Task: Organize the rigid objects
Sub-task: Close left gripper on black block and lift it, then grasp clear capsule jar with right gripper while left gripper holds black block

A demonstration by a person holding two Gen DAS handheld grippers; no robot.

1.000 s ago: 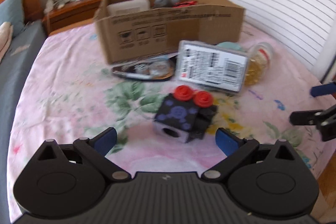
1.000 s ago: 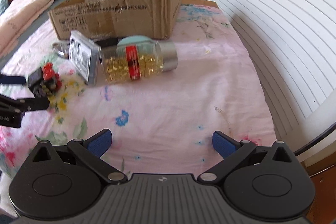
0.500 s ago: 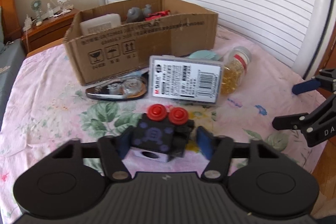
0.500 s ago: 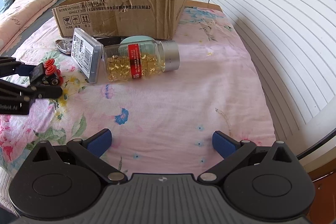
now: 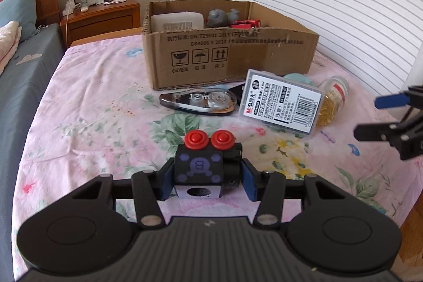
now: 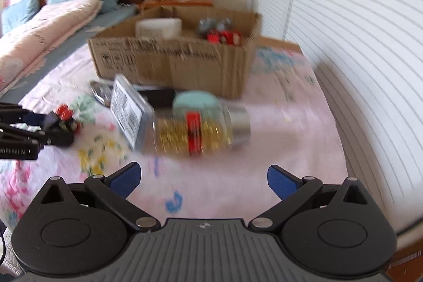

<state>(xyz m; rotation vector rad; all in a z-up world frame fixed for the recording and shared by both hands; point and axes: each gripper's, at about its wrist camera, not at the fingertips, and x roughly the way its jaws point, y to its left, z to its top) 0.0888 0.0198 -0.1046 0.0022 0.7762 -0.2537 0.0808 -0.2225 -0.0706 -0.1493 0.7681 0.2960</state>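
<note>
Cube toy (image 5: 202,168): black block with purple dots and two red round knobs on its far side, sitting at the near edge of the bed, clamped between the blue pads of the left hand-held gripper.
Left hand-held gripper (image 5: 206,180): its jaws have just been closing and now press on both sides of the cube toy; seen from the right wrist view it sits at the far left (image 6: 56,127).
Right hand-held gripper (image 6: 203,180): jaws spread wide with nothing between them, hovering over bare bedspread near the right side (this view is motion-blurred).
Plastic case (image 5: 280,103): clear, with a barcode label, propped tilted beyond the cube toy to the right.
Capsule jar (image 5: 333,99): lying on its side just right of the plastic case, with gold contents and a red label.
Correction tape (image 5: 198,102): lying flat left of the plastic case, just in front of the box.
Cardboard box (image 5: 230,54): open, at the far middle, holding a white container, grey figures and something red.
Bed (image 5: 92,107): pink floral bedspread under everything.
</note>
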